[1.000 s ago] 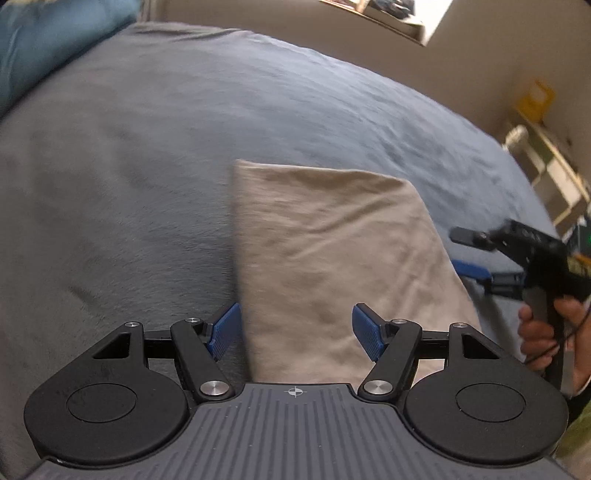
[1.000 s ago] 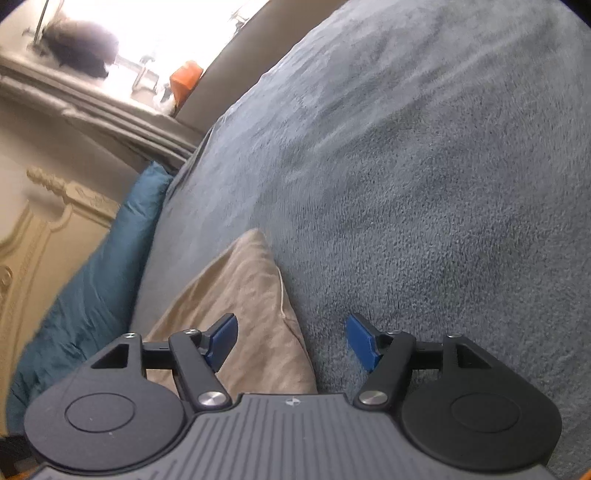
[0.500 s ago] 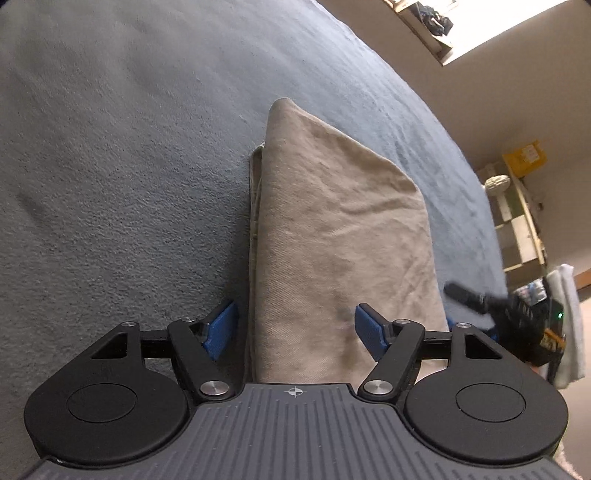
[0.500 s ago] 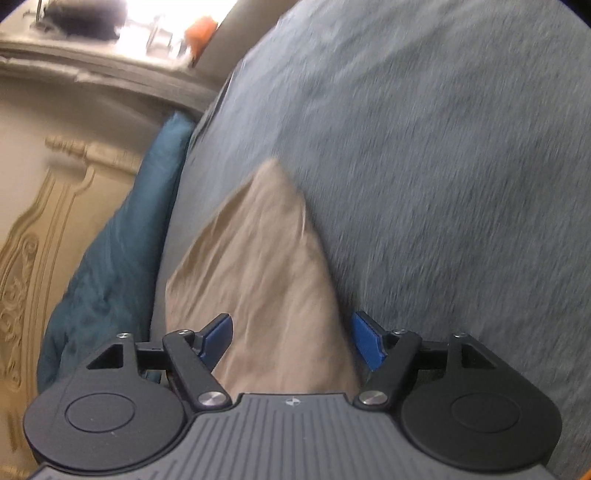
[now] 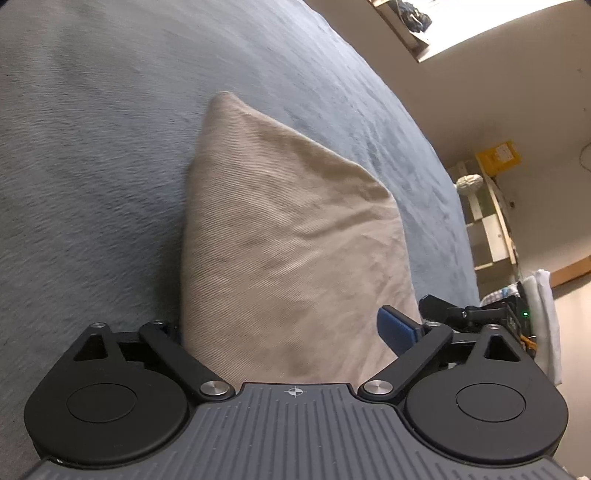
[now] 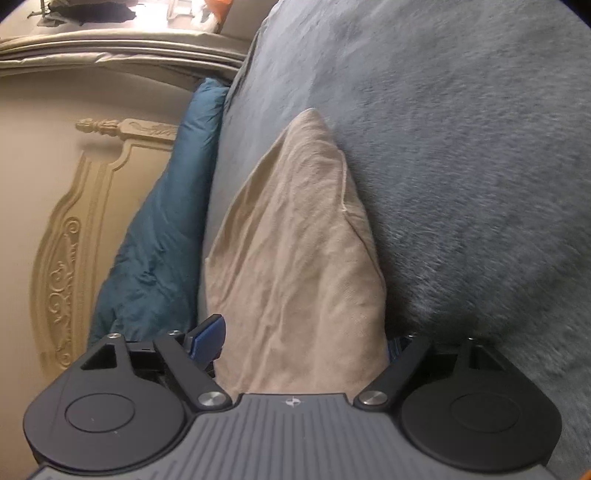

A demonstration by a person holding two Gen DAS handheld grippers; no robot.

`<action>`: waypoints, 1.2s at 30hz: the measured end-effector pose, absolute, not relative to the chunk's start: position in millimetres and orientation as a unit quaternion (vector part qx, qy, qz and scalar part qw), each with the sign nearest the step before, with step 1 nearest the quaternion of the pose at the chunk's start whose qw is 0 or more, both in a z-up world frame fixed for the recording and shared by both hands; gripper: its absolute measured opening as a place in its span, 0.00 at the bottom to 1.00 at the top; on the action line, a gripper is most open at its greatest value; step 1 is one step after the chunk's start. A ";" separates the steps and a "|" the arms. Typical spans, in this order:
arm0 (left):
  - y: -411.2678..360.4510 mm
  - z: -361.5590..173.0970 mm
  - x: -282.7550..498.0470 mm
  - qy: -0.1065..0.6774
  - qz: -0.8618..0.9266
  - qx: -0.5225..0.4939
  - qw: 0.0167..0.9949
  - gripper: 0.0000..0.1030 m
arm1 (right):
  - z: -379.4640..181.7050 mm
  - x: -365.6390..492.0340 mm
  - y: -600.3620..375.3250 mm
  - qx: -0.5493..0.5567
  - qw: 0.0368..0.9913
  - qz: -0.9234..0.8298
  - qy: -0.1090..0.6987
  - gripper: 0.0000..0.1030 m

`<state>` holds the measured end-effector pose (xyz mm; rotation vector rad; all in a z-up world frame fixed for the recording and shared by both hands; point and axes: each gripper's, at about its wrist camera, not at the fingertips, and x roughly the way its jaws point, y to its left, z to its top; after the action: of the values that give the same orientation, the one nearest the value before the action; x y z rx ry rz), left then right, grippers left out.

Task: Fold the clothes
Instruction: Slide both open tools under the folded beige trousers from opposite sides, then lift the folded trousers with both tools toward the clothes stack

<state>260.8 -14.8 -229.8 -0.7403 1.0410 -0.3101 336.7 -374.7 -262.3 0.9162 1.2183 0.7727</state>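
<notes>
Daylight blows out the window (image 5: 517, 33) in both fisheye views, the grey blanket (image 6: 461, 147) smears with motion blur, and edges bow strongly.

The folded cloth (image 5: 288, 258) lies on the bed (image 5: 92, 147), with its near end between the fingers of the left claw (image 5: 291, 328). The right claw (image 6: 303, 339) stands around the same cloth (image 6: 295, 251) from the other side. In the right wrist view a pillow (image 6: 151, 251) lies left of the cloth, against the headboard (image 6: 74, 221). In the left wrist view shelves (image 5: 487, 221) stand beyond the bed's right edge.
</notes>
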 end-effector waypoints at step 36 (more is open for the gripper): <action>-93.1 -94.2 293.3 0.504 -0.480 -0.216 0.685 0.85 | -28.9 208.5 -392.1 0.345 0.820 0.151 0.430 0.22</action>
<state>293.3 -93.1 -94.2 -0.4840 1.1299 -1.0762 208.5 -392.1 -28.9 0.7356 0.9159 0.3223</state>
